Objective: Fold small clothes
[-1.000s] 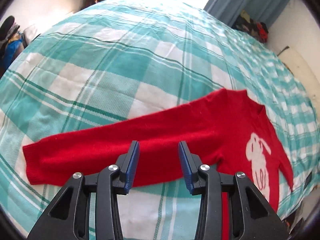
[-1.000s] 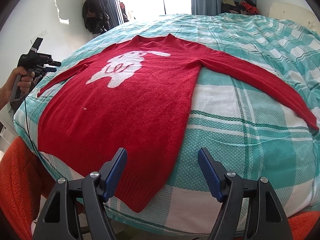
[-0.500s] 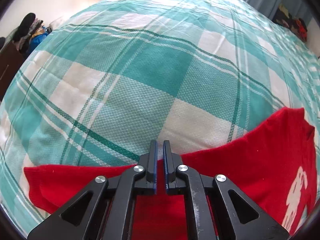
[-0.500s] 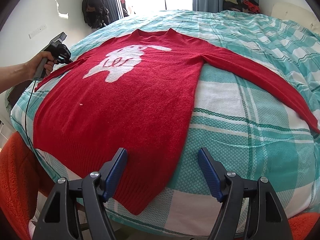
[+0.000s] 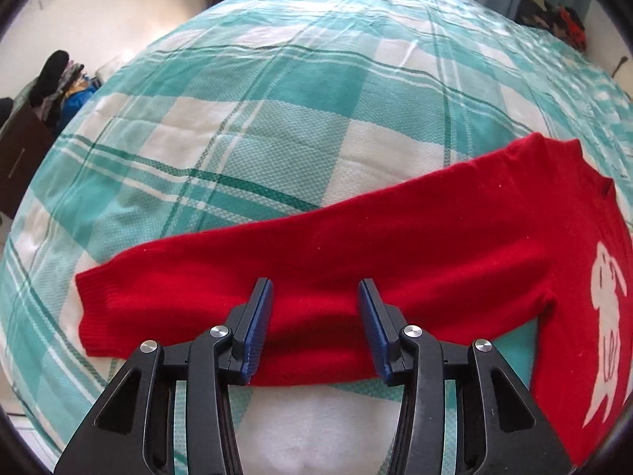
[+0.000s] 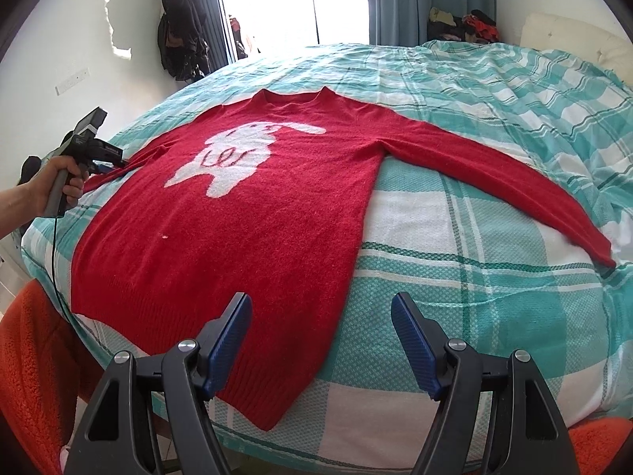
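Here, the bed (image 6: pixel 494 237) under its teal checked cover carries a red sweater (image 6: pixel 257 217) spread flat. The left tongs (image 5: pixel 316 332) gape over one sleeve (image 5: pixel 277 277), gripping nothing; the right tongs (image 6: pixel 320 340) hang wide open near the hem, empty.

Left gripper (image 5: pixel 316 297): jaws parted, blue pads (image 5: pixel 259 324) level, low at far left. Left hand (image 6: pixel 59 182) wrapped round its handle, forearm entering from left. Right gripper (image 6: pixel 320 312): jaws wide apart, hovering at near edge, holding nothing.
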